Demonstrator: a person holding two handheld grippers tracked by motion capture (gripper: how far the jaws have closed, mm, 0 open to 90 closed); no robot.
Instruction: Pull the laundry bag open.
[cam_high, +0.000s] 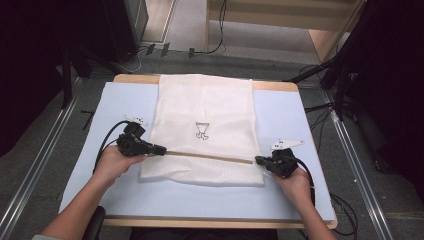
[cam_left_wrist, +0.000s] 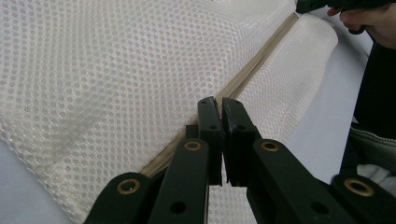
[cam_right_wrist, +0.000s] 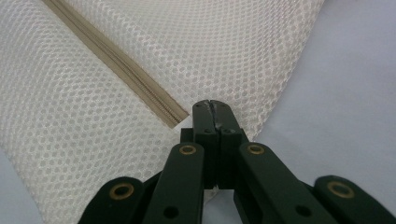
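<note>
**Mesh bag pinched at both ends of its zip**

The white mesh bag (cam_high: 205, 130) lies flat on the pale blue table cover (cam_high: 295, 130), its tan zipper (cam_high: 210, 155) running across near the front edge. The left gripper (cam_high: 161, 149) sits at the zipper's left end, jaws nearly together with a thin slit between them; whether it pinches the slider or just the tape cannot be told. The right gripper (cam_high: 258, 160) has its jaws pressed closed on the mesh edge just beside the zipper's right end. The bag looks light, limp and stretchy, so it likely bunches when pulled. The safest holds are probably the firmer zipper tape and the seamed edge, kept taut between both grippers.
</note>
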